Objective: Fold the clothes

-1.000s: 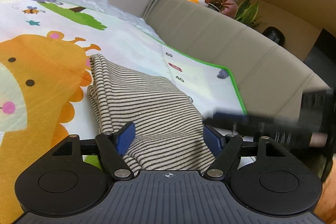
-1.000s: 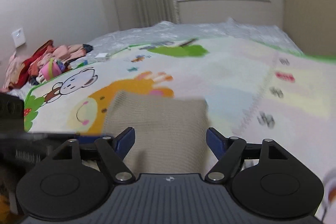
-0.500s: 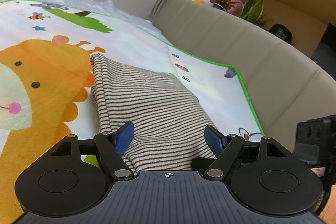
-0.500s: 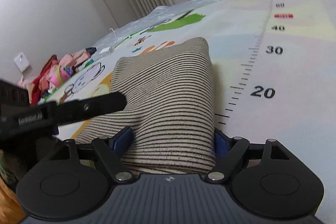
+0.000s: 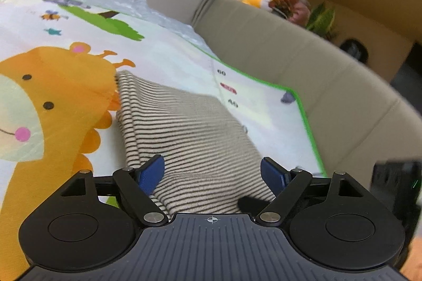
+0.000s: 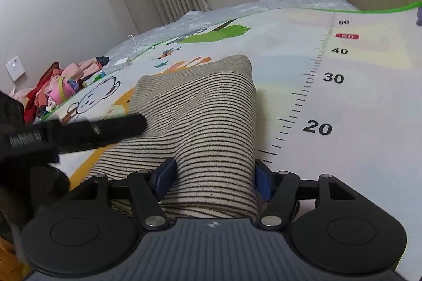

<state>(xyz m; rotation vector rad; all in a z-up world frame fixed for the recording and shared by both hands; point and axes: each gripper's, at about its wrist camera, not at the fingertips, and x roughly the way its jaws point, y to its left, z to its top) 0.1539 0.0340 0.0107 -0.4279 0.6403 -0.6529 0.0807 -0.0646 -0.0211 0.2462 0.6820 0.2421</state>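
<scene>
A striped garment (image 5: 190, 138) is seen lying in a layered, folded bundle on a cartoon play mat (image 5: 66, 86), beside the printed height ruler (image 6: 313, 107) and near the beige sofa (image 5: 303, 64). The right gripper (image 6: 213, 175) is pressed around the near end of the bundle, its blue pads touching the cloth on both sides, so the cloth is judged to be held between half-closed jaws. The left gripper (image 5: 212, 171) is held with its jaws wide, the fabric lying between and beneath the pads without being pinched. If the bundle is lifted or dragged from the right end alone, the loose layers could be pulled apart and the fold spoiled; only the top layers may be caught (the lower edge is hidden by the gripper body). The two tools are close together, and the left gripper's finger, seen across the cloth in the right view, could be struck. On the ruler, 20, 30, 40 and 60 are read, with a red tag apparently marked 50; the white lettering on the black tool is too blurred to be read.
</scene>
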